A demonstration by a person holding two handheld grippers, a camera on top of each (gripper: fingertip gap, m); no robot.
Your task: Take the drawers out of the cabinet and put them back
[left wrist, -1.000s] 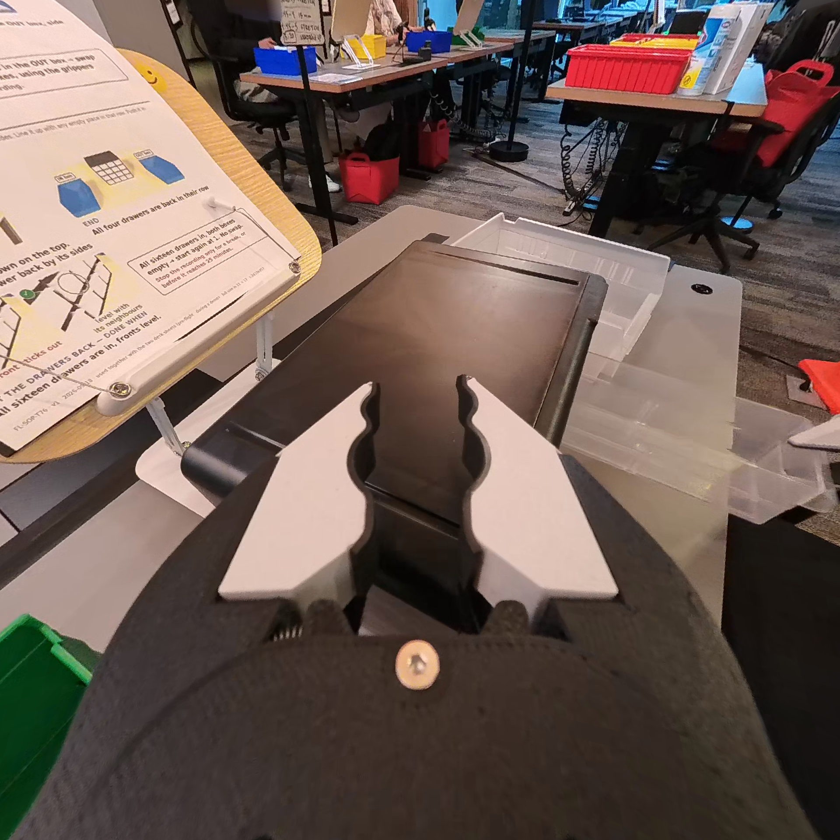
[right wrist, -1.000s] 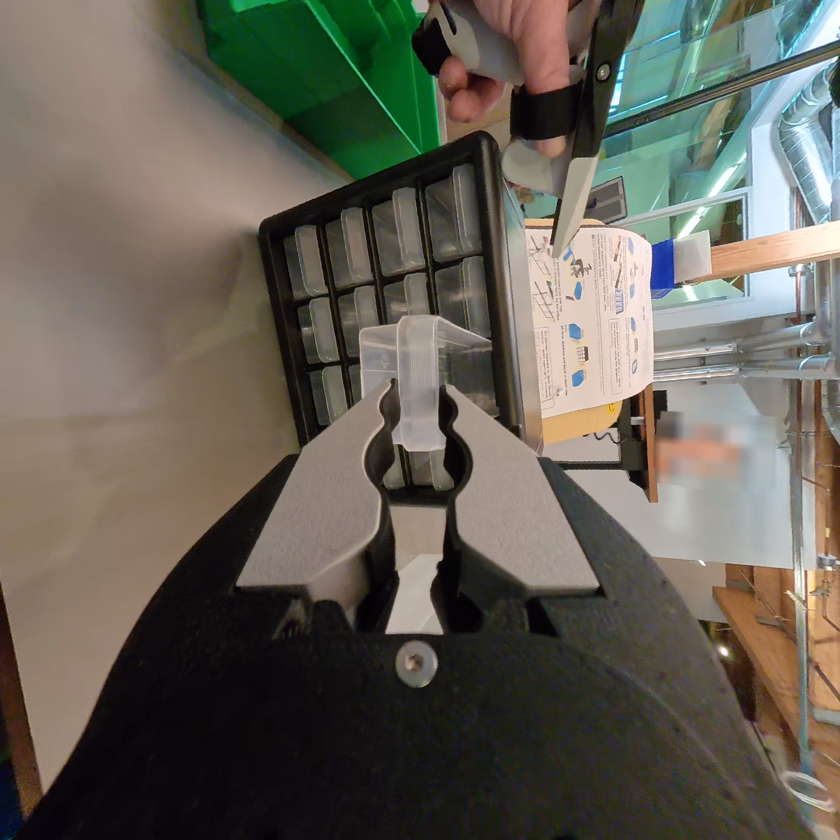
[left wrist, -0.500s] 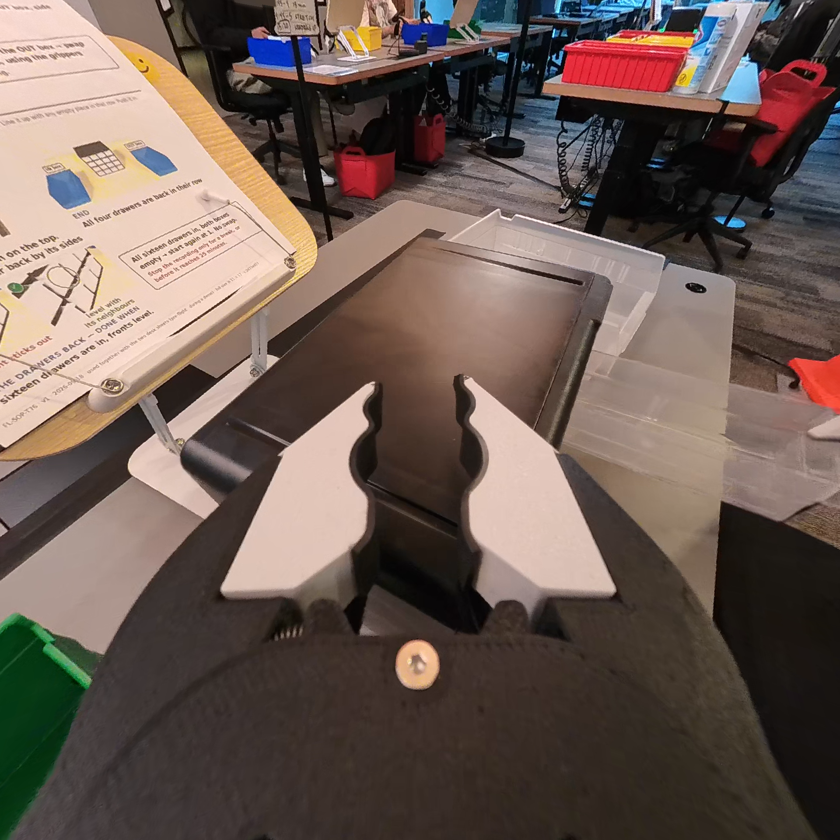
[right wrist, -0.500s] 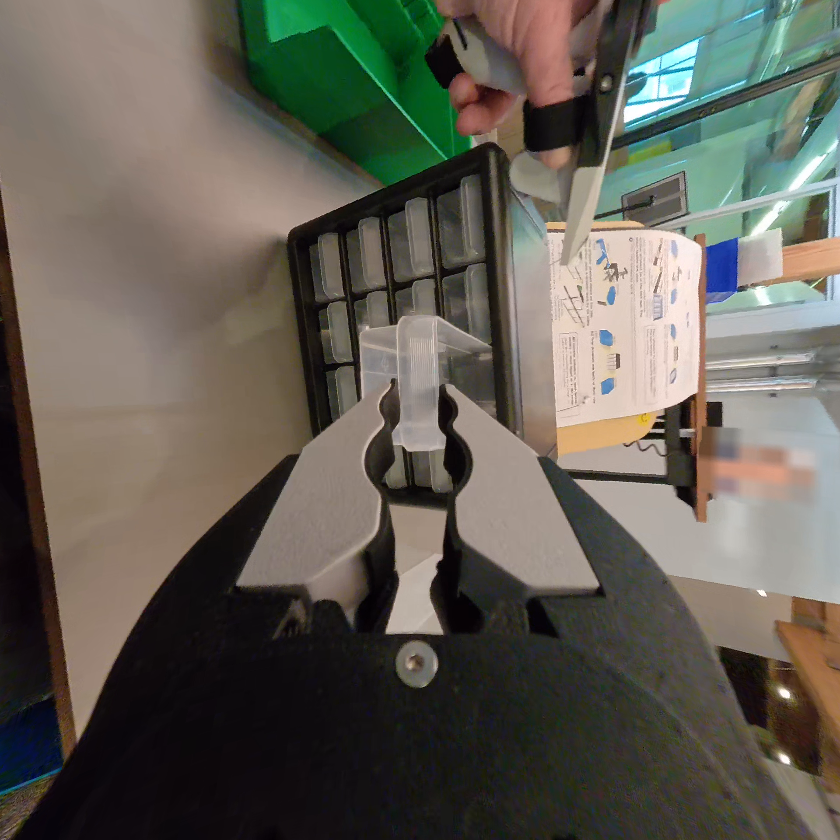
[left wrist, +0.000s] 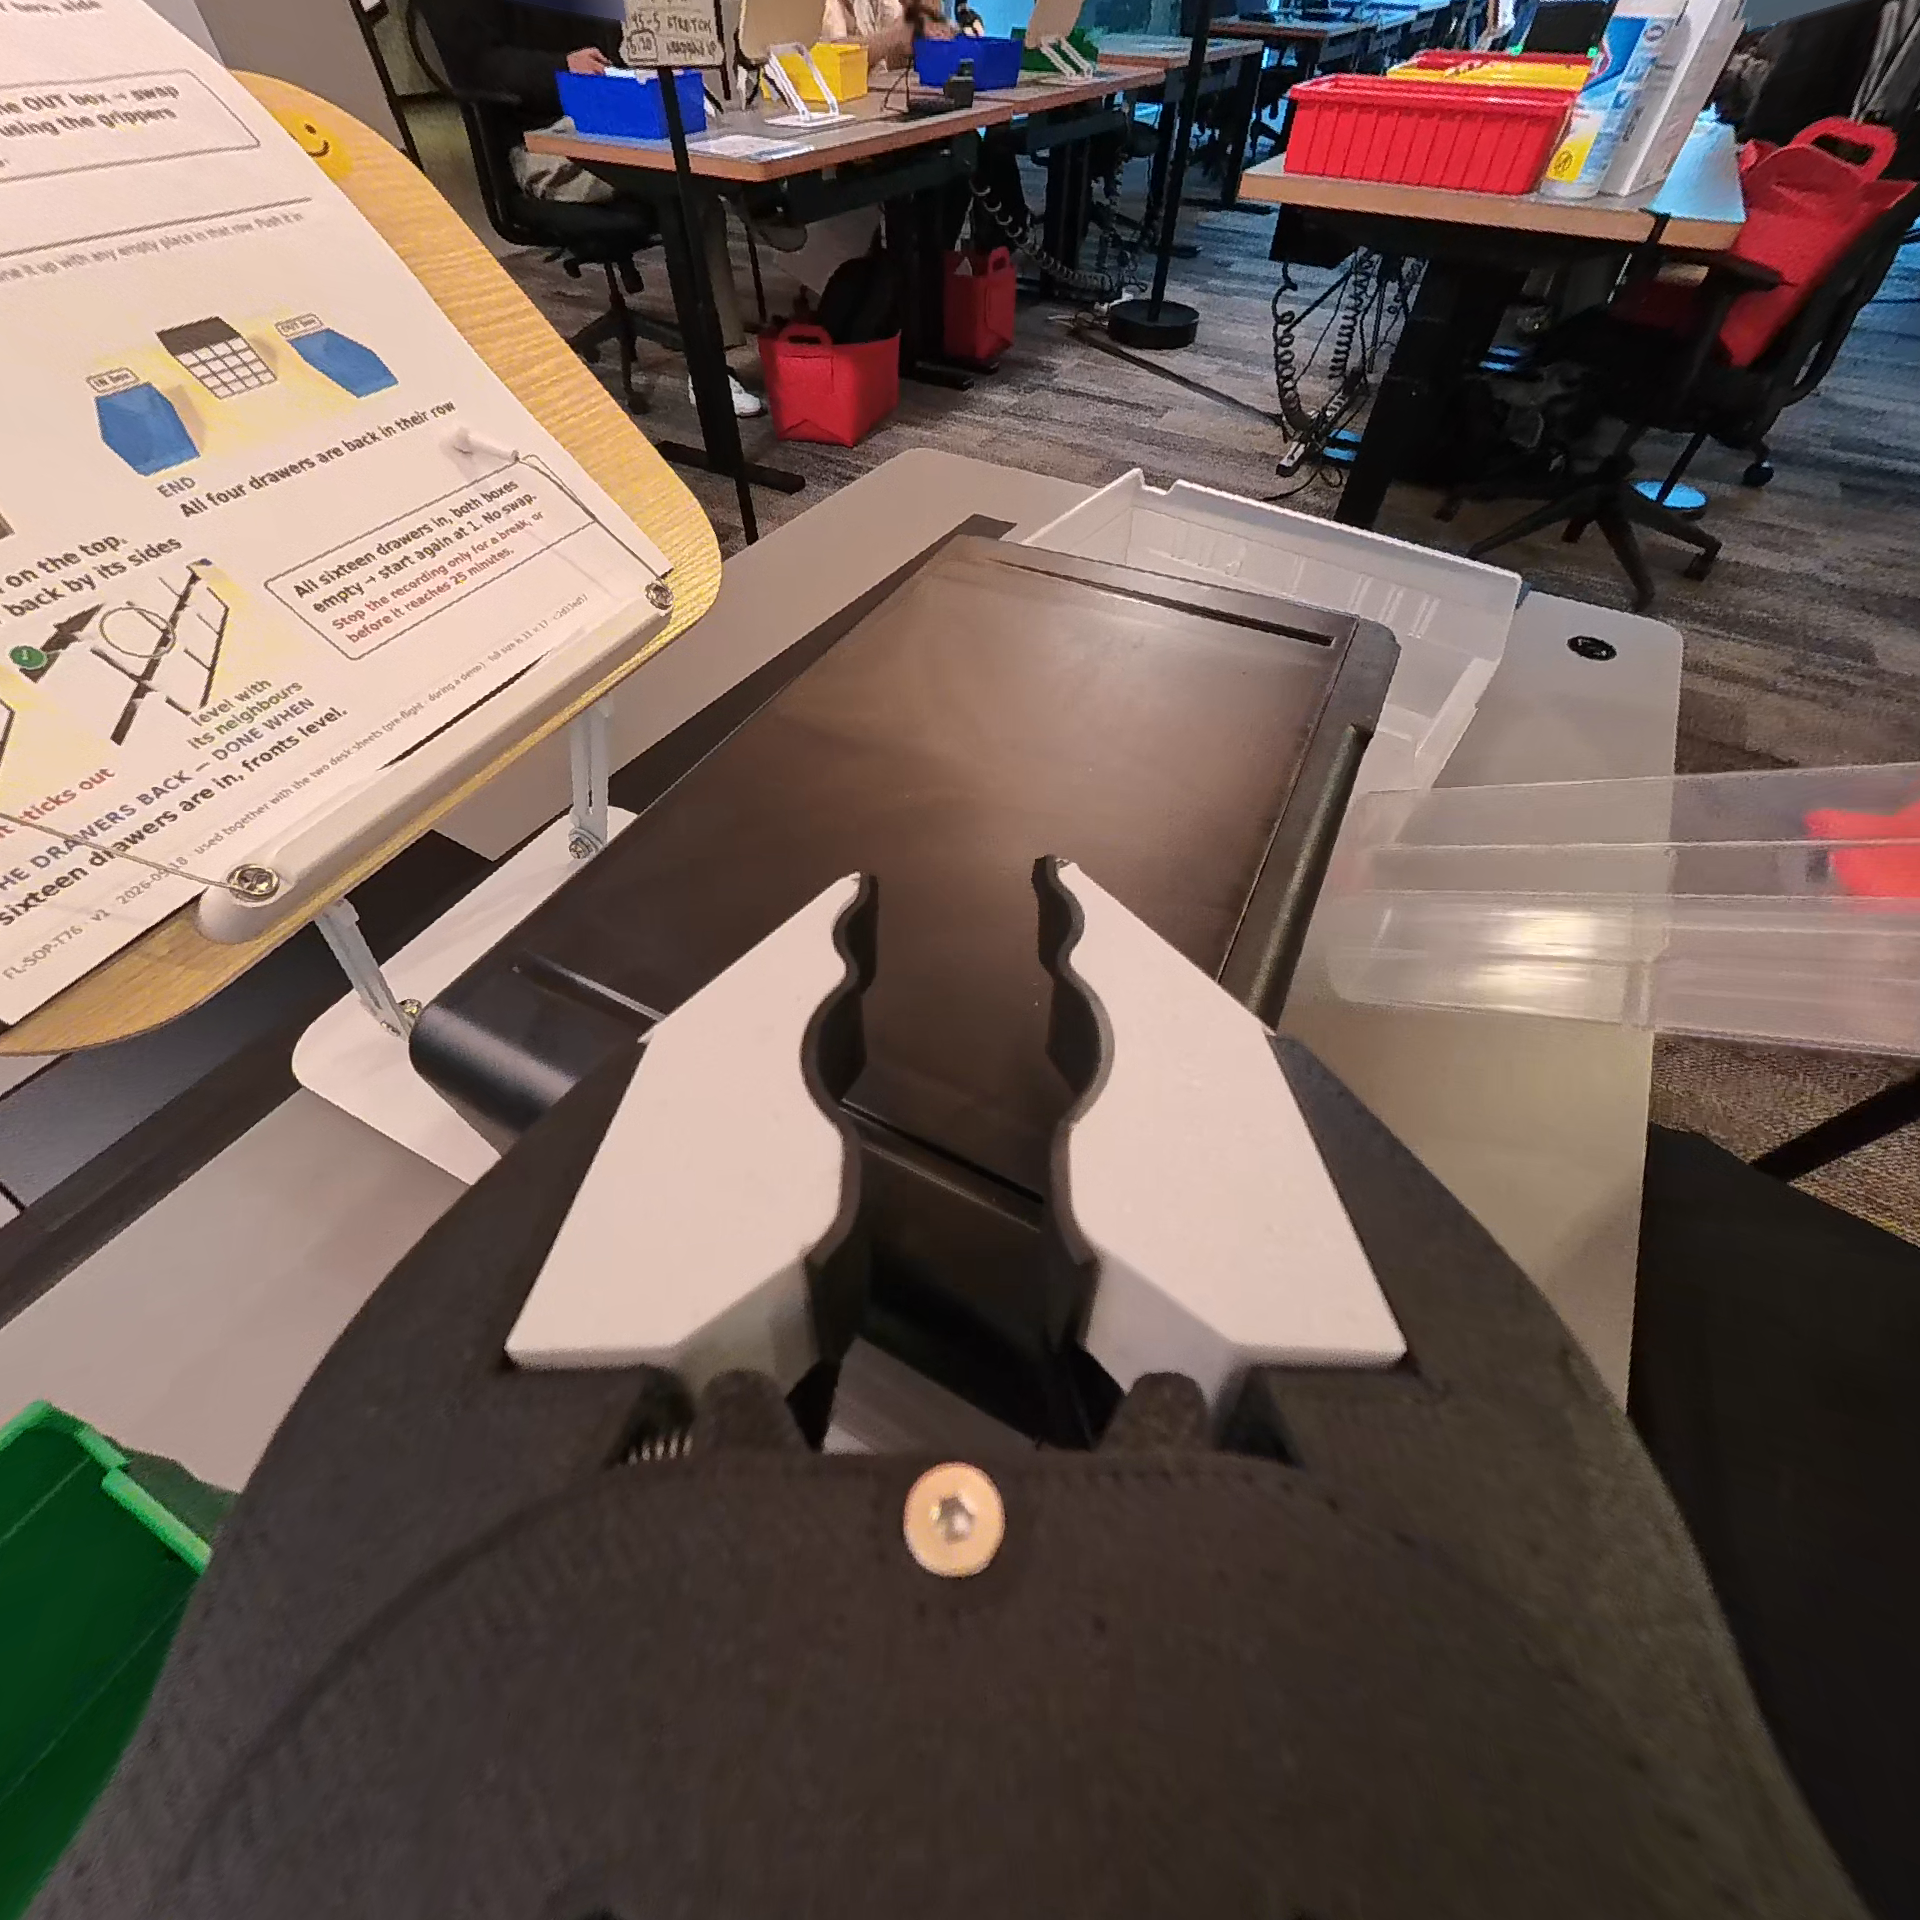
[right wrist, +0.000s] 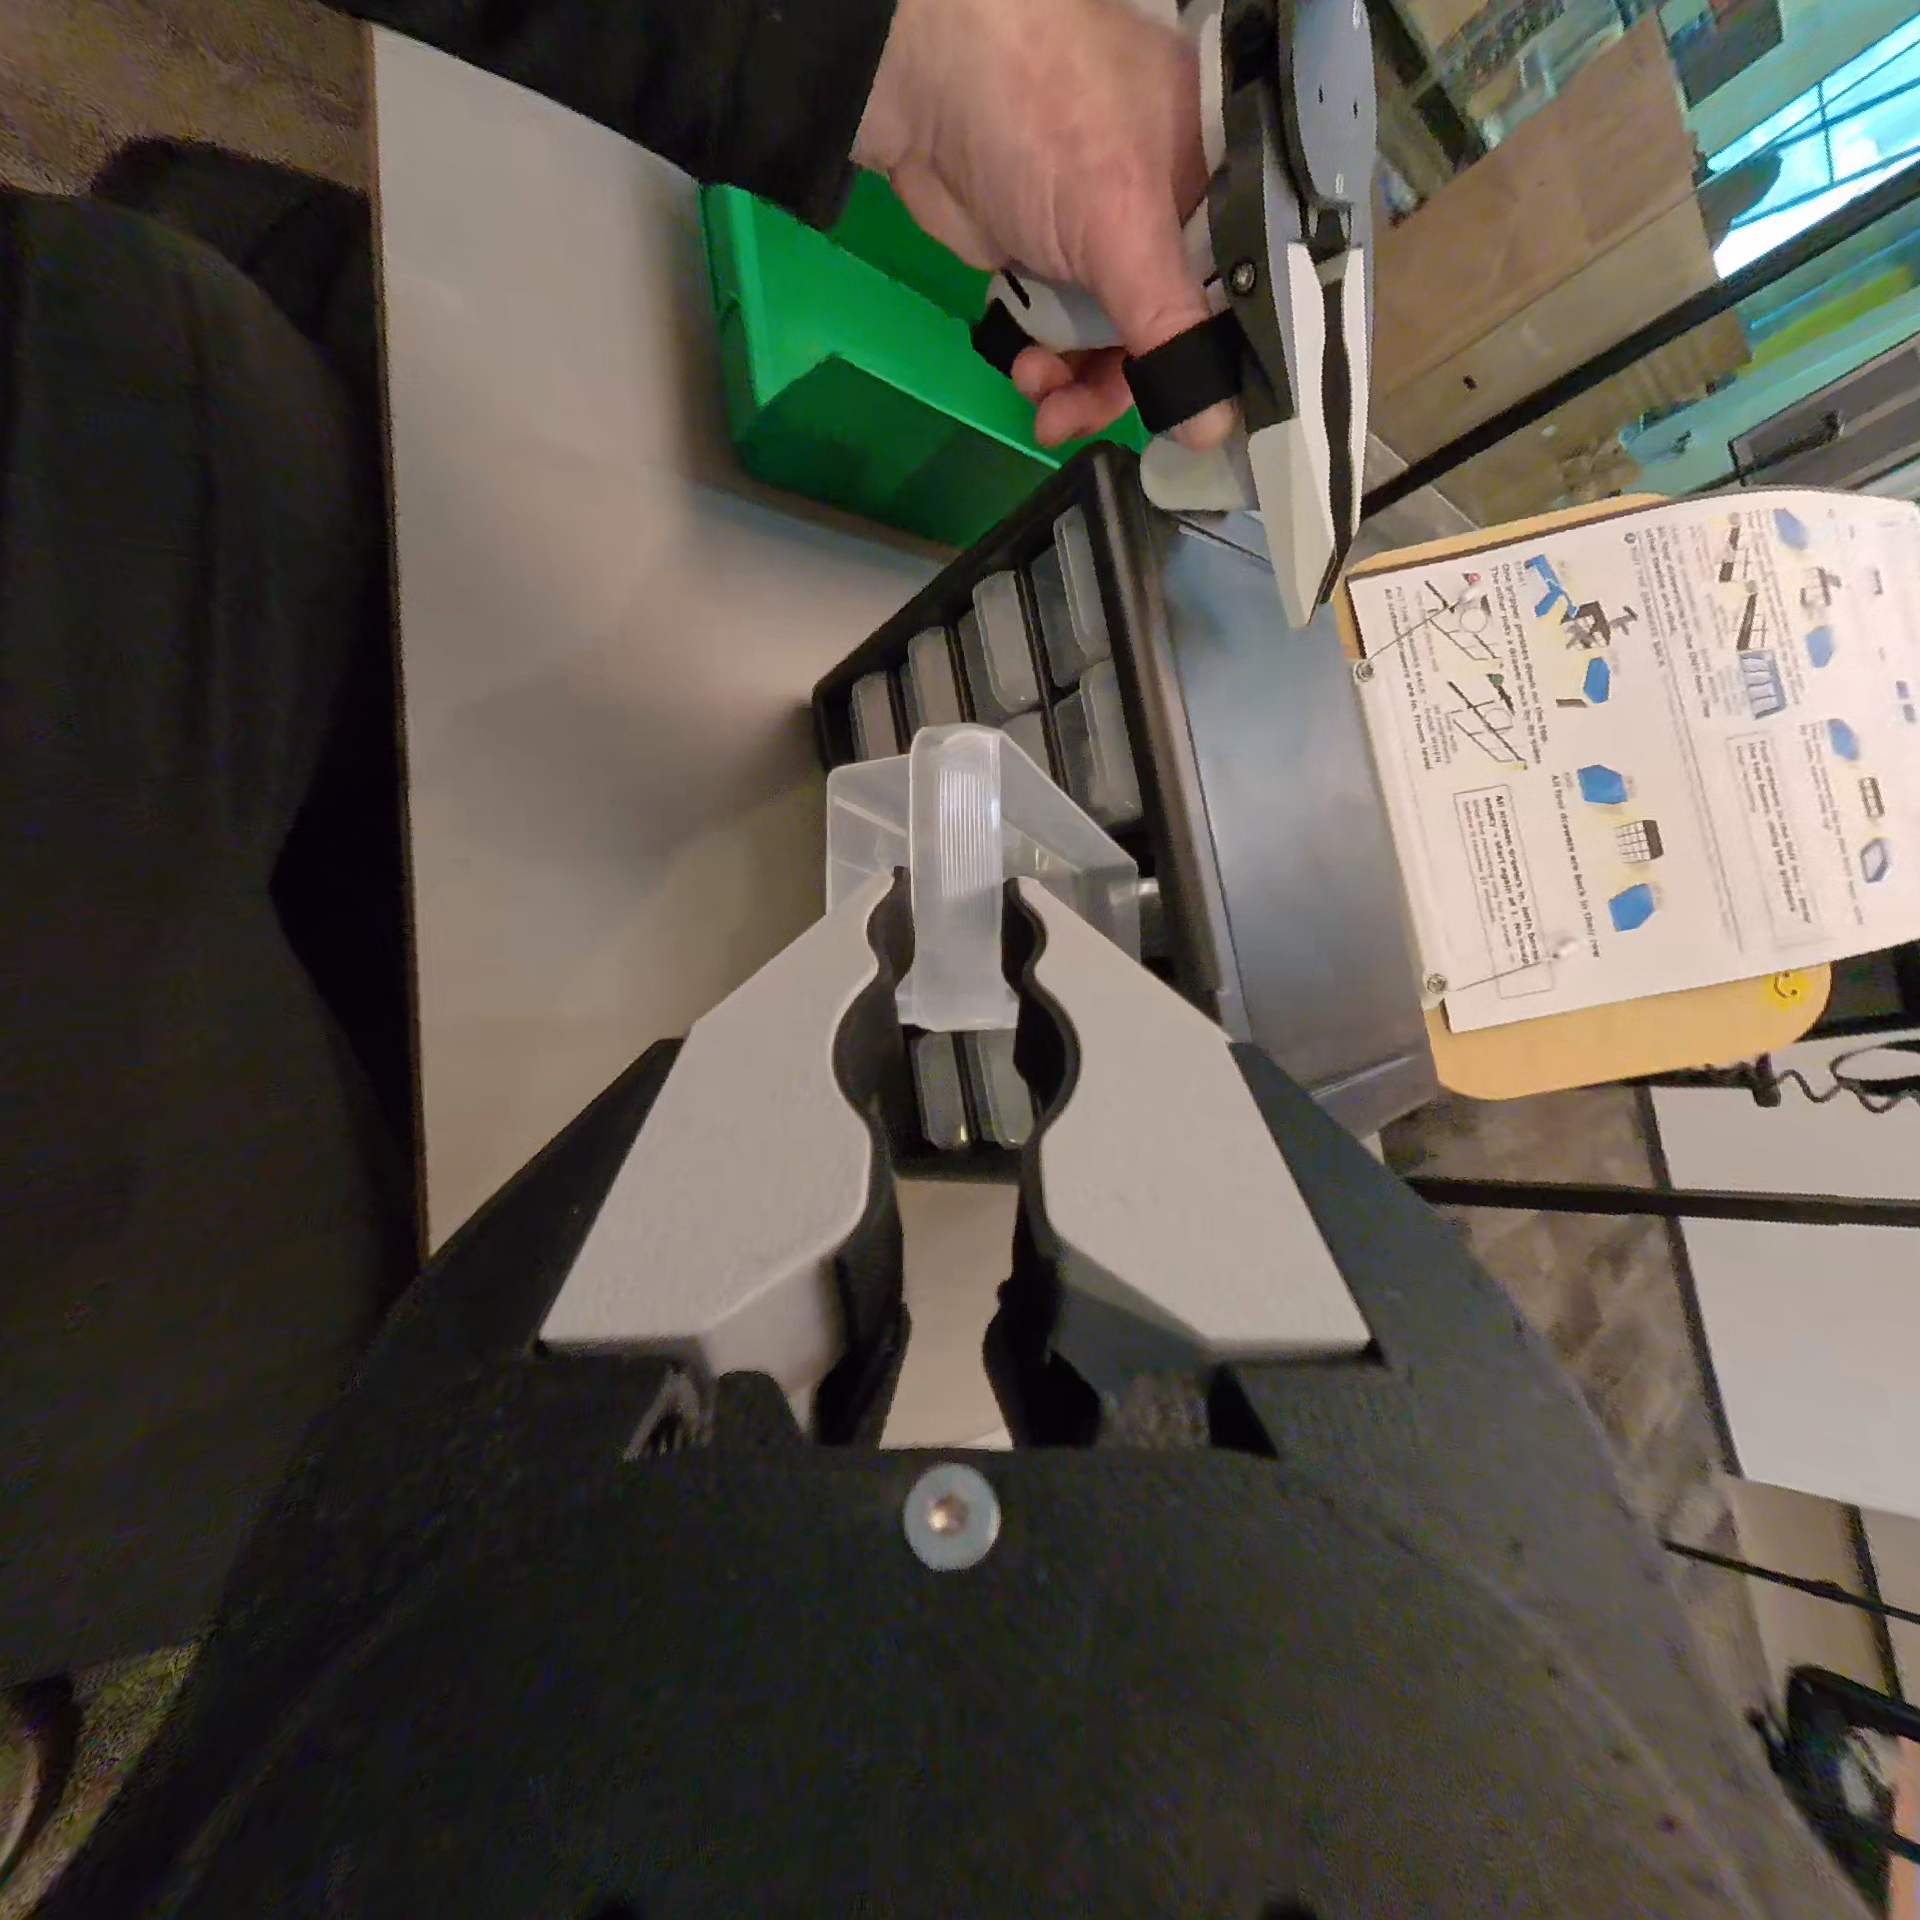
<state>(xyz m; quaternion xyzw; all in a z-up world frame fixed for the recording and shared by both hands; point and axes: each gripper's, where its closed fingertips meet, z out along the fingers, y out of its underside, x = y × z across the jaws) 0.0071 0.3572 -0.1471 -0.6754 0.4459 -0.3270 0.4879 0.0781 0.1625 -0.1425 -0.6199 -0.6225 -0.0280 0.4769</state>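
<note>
Right gripper (right wrist: pixel 956 904) clamps clear drawer (right wrist: pixel 961 831) by its handle, out of black cabinet (right wrist: pixel 1174 831). Left gripper (left wrist: pixel 951 883) over cabinet top, jaws apart, empty.

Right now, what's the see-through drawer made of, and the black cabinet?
The drawer looks like clear, glossy plastic: you can see the cabinet through it. The cabinet seems to be black plastic with a smooth, slightly shiny top that shows soft reflections.

Bin (left wrist: pixel 1351 582) behind cabinet (left wrist: pixel 1039 727); stand (left wrist: pixel 582 343) left
</note>
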